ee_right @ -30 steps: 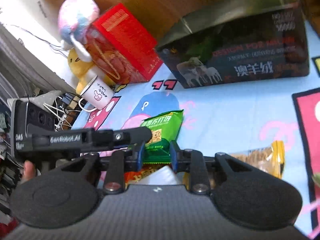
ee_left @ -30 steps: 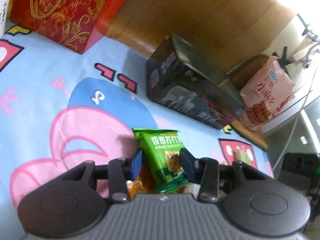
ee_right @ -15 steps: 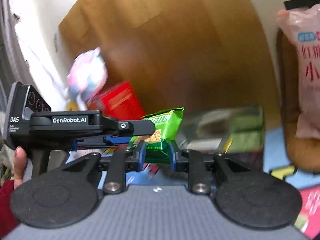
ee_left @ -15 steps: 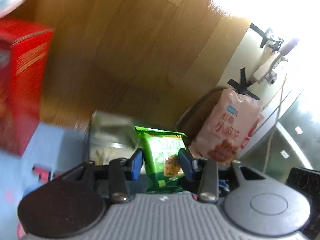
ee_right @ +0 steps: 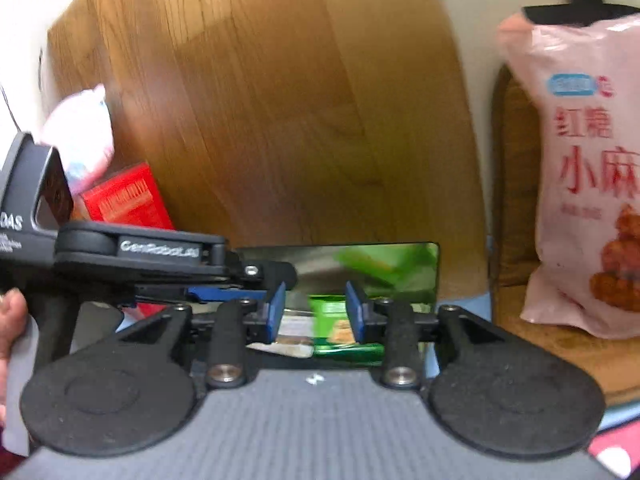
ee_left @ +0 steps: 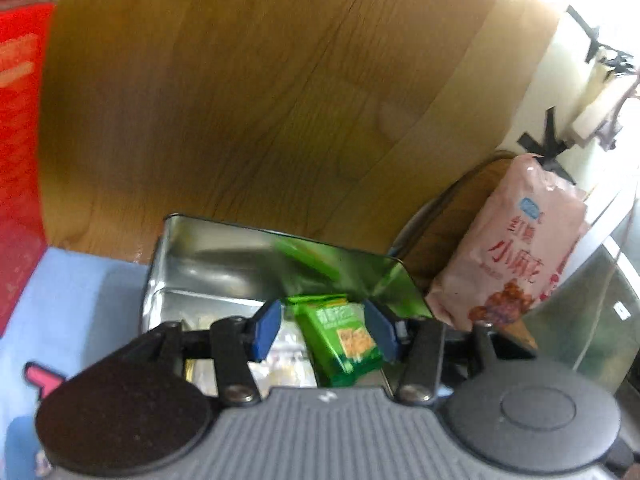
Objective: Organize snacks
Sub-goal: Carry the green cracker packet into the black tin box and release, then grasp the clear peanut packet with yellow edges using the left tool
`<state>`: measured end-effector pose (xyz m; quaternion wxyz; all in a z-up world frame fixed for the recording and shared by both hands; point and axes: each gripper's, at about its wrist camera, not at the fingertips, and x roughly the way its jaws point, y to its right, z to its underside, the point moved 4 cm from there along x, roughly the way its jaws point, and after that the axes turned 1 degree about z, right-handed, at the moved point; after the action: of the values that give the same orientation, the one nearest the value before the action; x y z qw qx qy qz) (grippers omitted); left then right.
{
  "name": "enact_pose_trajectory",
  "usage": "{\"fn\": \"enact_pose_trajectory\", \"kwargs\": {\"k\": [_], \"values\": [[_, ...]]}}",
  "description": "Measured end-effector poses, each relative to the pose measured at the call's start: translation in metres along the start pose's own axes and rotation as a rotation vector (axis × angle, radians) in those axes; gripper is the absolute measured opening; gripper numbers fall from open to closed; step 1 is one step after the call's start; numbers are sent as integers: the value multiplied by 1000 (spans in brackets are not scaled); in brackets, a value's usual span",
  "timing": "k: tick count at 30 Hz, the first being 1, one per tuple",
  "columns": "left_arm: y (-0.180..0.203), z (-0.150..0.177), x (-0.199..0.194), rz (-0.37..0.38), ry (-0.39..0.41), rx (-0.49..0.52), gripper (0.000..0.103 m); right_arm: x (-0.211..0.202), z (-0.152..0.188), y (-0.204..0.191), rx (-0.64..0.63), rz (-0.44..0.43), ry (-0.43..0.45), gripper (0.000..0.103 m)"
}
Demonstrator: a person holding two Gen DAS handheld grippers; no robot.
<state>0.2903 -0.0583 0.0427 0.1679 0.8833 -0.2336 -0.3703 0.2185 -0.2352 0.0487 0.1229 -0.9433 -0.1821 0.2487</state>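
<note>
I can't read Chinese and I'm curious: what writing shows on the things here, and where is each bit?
"红糖" and "小麻": red print on the pink snack bag, cut off at the picture's edge.
"GenRobot.AI": white on the left gripper's black arm, slightly blurred.
"DAS": on that gripper's body, partly cropped.
Green snack packet: print too blurred.
Red box: lettering unreadable.

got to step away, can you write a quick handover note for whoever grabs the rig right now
Left gripper: jaws opening, green snack packet between them, over the open metal tin.
Right gripper: jaws opening beside the same packet; pads look clear of it.
Done: packet brought to the tin, release under way; other wrappers lie inside.
Left: confirm it dropped in. The pink snack bag stands outside, beside the tin.
</note>
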Motion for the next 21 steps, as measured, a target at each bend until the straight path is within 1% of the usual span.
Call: {"fn": "enact_pose_trajectory", "kwargs": {"k": [2, 3, 4, 5, 6, 7, 8, 9, 12, 14, 15, 16, 17, 18, 20, 21], "values": [[1, 12, -18, 27, -23, -15, 50, -22, 8, 3, 57, -26, -4, 38], [1, 23, -30, 57, -19, -23, 51, -31, 15, 3, 83, -50, -30, 38], [3, 31, -45, 67, 3, -10, 55, -40, 25, 3, 103, -80, -64, 38], [4, 42, -53, 75, -21, -14, 58, -49, 36, 3, 121, -103, -92, 38], [4, 53, -59, 100, -52, -38, 58, -58, 48, 4, 138, -114, -119, 38], [4, 64, -65, 138, -68, -52, 58, -64, 59, 3, 148, -111, -147, 38], [5, 76, -70, 153, -77, -57, 58, -69, 71, 4, 155, -101, -177, 38], [6, 85, -75, 147, -75, -58, 58, -74, 82, 5, 173, -90, -197, 38], [7, 111, -81, 132, -76, -59, 58, -76, 106, 2, 225, -100, -255, 38], [1, 124, -79, 128, -112, -101, 58, -68, 117, 0, 252, -87, -283, 38], [-2, 132, -75, 111, -137, -126, 58, -66, 119, -1, 277, -104, -270, 36], [-5, 138, -73, 95, -152, -140, 58, -63, 120, -1, 302, -128, -274, 25], [-6, 143, -72, 73, -154, -141, 58, -62, 120, 0, 337, -139, -267, 24], [-7, 147, -72, 57, -162, -144, 58, -66, 119, 1, 359, -140, -239, 19], [-7, 153, -72, 58, -166, -161, 58, -78, 118, 3, 367, -116, -175, 16], [-6, 155, -73, 60, -166, -163, 58, -86, 120, 4, 358, -83, -145, 16]]}}
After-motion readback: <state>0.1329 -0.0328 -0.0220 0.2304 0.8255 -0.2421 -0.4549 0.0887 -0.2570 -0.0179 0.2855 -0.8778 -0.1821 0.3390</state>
